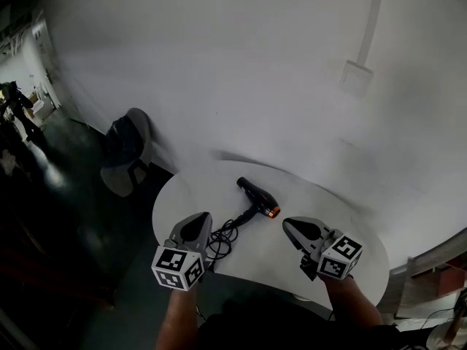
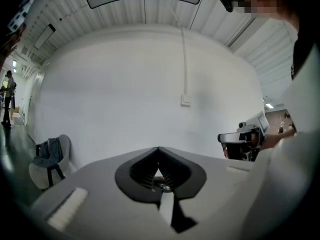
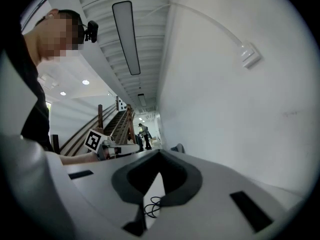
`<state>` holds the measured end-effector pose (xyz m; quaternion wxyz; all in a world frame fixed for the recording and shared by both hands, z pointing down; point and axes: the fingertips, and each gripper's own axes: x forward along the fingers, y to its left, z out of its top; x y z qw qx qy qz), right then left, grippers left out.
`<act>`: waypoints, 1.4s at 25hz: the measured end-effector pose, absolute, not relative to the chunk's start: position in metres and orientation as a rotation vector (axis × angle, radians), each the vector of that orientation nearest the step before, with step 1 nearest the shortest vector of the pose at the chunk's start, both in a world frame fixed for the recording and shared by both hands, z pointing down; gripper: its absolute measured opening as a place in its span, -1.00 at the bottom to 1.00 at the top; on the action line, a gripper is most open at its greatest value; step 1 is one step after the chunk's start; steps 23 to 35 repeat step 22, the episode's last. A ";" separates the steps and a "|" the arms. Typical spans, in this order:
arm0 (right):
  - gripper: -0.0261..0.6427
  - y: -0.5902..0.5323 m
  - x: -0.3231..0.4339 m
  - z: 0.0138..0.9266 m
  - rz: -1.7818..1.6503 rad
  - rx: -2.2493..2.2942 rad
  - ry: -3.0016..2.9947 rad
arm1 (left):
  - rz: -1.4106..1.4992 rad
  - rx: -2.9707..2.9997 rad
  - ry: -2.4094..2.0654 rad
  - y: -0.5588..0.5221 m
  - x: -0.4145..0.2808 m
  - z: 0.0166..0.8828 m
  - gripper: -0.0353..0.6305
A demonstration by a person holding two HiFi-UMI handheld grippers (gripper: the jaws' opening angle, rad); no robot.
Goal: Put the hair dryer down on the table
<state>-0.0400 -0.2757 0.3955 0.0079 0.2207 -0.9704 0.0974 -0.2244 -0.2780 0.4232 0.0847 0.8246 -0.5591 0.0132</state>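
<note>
Hair dryer (image 1: 257, 198) is laid on the table (image 1: 343, 233), ahead of and between both grippers, with bare tabletop around it. The left gripper (image 1: 197, 223) and right gripper (image 1: 293, 229) are held over the near edge, jaws closed, empty.

A round white tabletop (image 1: 197, 188) carries a black hair dryer (image 1: 257, 197), which lies flat near the middle with an orange ring at its near end. Its black cord (image 1: 221, 240) runs from the handle to a loose coil by the near left edge.
</note>
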 end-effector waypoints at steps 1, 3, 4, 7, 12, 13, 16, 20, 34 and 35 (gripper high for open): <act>-0.89 -0.279 -0.040 0.394 0.289 0.683 -3.040 | 0.034 2.456 -1.680 -0.281 -0.224 0.420 -0.86; -0.89 -0.284 -0.039 0.390 0.259 0.673 -3.052 | 0.033 2.453 -1.700 -0.284 -0.221 0.415 -0.86; -0.89 -0.285 -0.038 0.387 0.245 0.676 -3.058 | 0.038 2.454 -1.705 -0.286 -0.219 0.413 -0.86; -0.89 -0.287 -0.030 0.380 0.216 0.705 -3.065 | 0.066 2.448 -1.711 -0.290 -0.213 0.413 -0.86; -0.89 -0.286 -0.014 0.379 0.199 0.721 -3.077 | 0.066 2.433 -1.717 -0.295 -0.206 0.415 -0.86; -0.89 -0.288 -0.011 0.380 0.202 0.726 -3.079 | 0.068 2.434 -1.713 -0.295 -0.204 0.415 -0.86; -0.89 -0.289 -0.006 0.380 0.211 0.733 -3.087 | 0.078 2.443 -1.691 -0.297 -0.195 0.416 -0.86; -0.89 -0.289 -0.001 0.382 0.211 0.739 -3.082 | 0.089 2.447 -1.675 -0.301 -0.188 0.417 -0.86; -0.89 -0.290 0.002 0.384 0.214 0.744 -3.079 | 0.093 2.448 -1.671 -0.302 -0.186 0.418 -0.86; -0.89 -0.290 0.002 0.384 0.214 0.744 -3.079 | 0.093 2.448 -1.671 -0.302 -0.186 0.418 -0.86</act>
